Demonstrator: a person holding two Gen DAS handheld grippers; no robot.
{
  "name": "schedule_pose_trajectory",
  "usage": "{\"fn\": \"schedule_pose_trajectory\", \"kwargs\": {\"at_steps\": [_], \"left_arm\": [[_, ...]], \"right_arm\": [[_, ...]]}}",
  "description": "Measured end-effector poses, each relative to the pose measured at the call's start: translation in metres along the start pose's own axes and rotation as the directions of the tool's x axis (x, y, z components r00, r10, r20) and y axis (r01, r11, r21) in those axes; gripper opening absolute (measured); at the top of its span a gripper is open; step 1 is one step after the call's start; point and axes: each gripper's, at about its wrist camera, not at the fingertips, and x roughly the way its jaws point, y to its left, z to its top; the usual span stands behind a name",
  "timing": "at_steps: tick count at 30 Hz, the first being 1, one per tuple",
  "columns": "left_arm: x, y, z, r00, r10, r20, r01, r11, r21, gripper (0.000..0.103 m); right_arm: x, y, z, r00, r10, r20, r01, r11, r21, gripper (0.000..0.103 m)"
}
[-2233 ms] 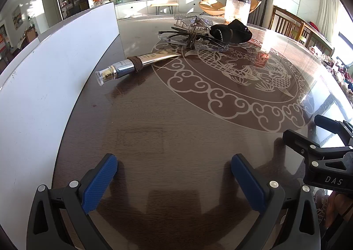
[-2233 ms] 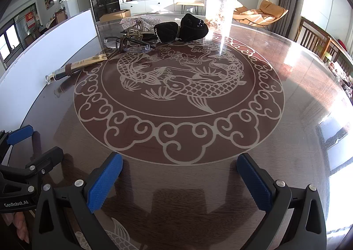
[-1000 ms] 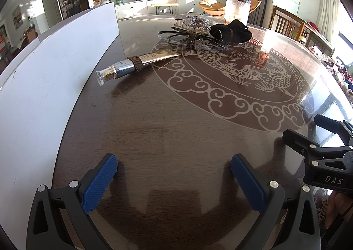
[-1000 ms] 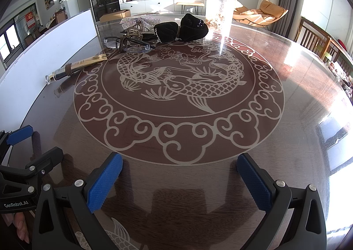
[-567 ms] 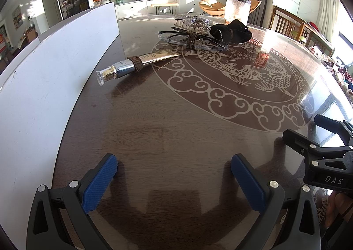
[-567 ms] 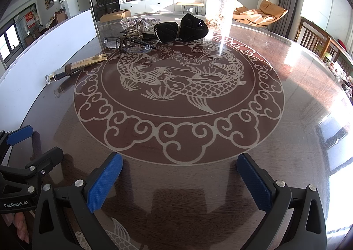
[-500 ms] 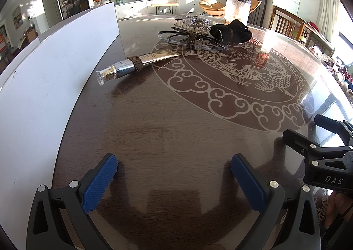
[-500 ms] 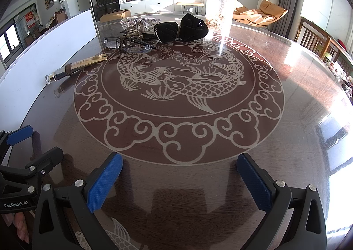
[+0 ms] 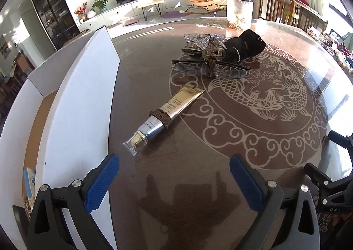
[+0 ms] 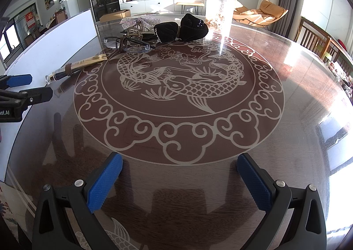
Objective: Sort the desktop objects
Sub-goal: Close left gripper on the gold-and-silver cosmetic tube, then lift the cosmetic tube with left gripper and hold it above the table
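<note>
Bright sunlight from right, tabletop glare, fisheye-warped edges

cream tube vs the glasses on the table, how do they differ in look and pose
The cream tube is gold and silver, opaque, with a brown band round its neck; the glasses are clear with dark arms. The tube lies alone near the white box; the glasses sit against the pile of hair accessories. Both lie flat on the table.

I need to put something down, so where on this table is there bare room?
Bare: the near table before both grippers, and the right half beyond the fish medallion. Crowded: the far-left cluster of glasses, black pouch, and tube beside the white box.
</note>
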Motion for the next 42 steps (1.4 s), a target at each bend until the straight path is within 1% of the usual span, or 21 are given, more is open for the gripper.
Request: {"fn": "schedule_pose_trajectory", "kwargs": {"at_steps": [2, 5, 10, 11, 15, 17, 18, 19, 20, 21, 22, 24, 28, 32, 37, 42], "left_arm": [[0.011, -0.001, 0.015, 0.999, 0.038, -0.011, -0.037, 0.999, 0.031, 0.102], [0.03, -0.005, 0.03, 0.998, 0.066, -0.02, -0.064, 0.995, 0.08, 0.102], [0.06, 0.001, 0.04, 0.997, 0.061, -0.037, -0.058, 0.996, 0.073, 0.103], [0.062, 0.004, 0.04, 0.999, 0.041, -0.019, -0.04, 0.998, 0.053, 0.103], [0.068, 0.013, 0.037, 0.999, -0.029, -0.03, 0.028, 0.999, -0.02, 0.103], [0.068, 0.014, 0.032, 0.996, -0.077, -0.034, 0.076, 0.996, -0.039, 0.103], [0.065, 0.013, 0.029, 0.995, -0.093, -0.023, 0.092, 0.995, -0.041, 0.095], [0.062, 0.011, 0.027, 0.994, -0.11, -0.014, 0.109, 0.993, -0.039, 0.086], [0.059, 0.008, 0.026, 0.993, -0.121, -0.004, 0.12, 0.992, -0.038, 0.08], [0.056, 0.005, 0.025, 0.993, -0.12, 0.007, 0.12, 0.992, -0.032, 0.066], [0.054, 0.001, 0.026, 0.993, -0.118, 0.014, 0.118, 0.993, -0.03, 0.048], [0.05, -0.002, 0.027, 0.993, -0.119, 0.015, 0.119, 0.992, -0.04, 0.03], [0.044, -0.007, 0.018, 0.995, -0.095, 0.032, 0.097, 0.993, -0.072, 0.03], [0.033, -0.012, 0.002, 0.996, -0.087, 0.027, 0.089, 0.992, -0.085, 0.03], [0.013, -0.019, -0.027, 0.997, -0.077, 0.022, 0.079, 0.992, -0.103, 0.03], [-0.002, -0.027, -0.05, 0.995, -0.084, 0.05, 0.089, 0.988, -0.122, 0.03]], "right_arm": [[0.0, 0.0, 0.0, 1.0, 0.0, 0.0, 0.0, 1.0, 0.0, 0.103], [0.0, 0.0, 0.0, 1.0, 0.0, 0.0, 0.0, 1.0, 0.0, 0.103], [0.0, 0.0, 0.0, 1.0, 0.0, 0.0, 0.0, 1.0, 0.0, 0.103], [0.0, 0.0, 0.0, 1.0, 0.0, 0.0, 0.0, 1.0, 0.0, 0.103], [0.0, 0.0, 0.0, 1.0, 0.0, 0.0, 0.0, 1.0, 0.0, 0.103], [0.0, 0.0, 0.0, 1.0, 0.0, 0.0, 0.0, 1.0, 0.0, 0.103], [0.0, 0.0, 0.0, 1.0, 0.0, 0.0, 0.0, 1.0, 0.0, 0.103], [0.0, 0.0, 0.0, 1.0, 0.0, 0.0, 0.0, 1.0, 0.0, 0.103], [0.0, 0.0, 0.0, 1.0, 0.0, 0.0, 0.0, 1.0, 0.0, 0.103], [0.0, 0.0, 0.0, 1.0, 0.0, 0.0, 0.0, 1.0, 0.0, 0.103], [0.0, 0.0, 0.0, 1.0, 0.0, 0.0, 0.0, 1.0, 0.0, 0.103], [0.0, 0.0, 0.0, 1.0, 0.0, 0.0, 0.0, 1.0, 0.0, 0.103], [0.0, 0.0, 0.0, 1.0, 0.0, 0.0, 0.0, 1.0, 0.001, 0.103], [0.0, 0.0, 0.0, 1.0, 0.0, 0.0, 0.0, 1.0, 0.001, 0.103], [0.0, 0.0, 0.0, 1.0, 0.0, 0.0, 0.0, 1.0, 0.001, 0.103], [0.0, 0.0, 0.0, 1.0, 0.0, 0.0, 0.0, 1.0, 0.001, 0.103]]}}
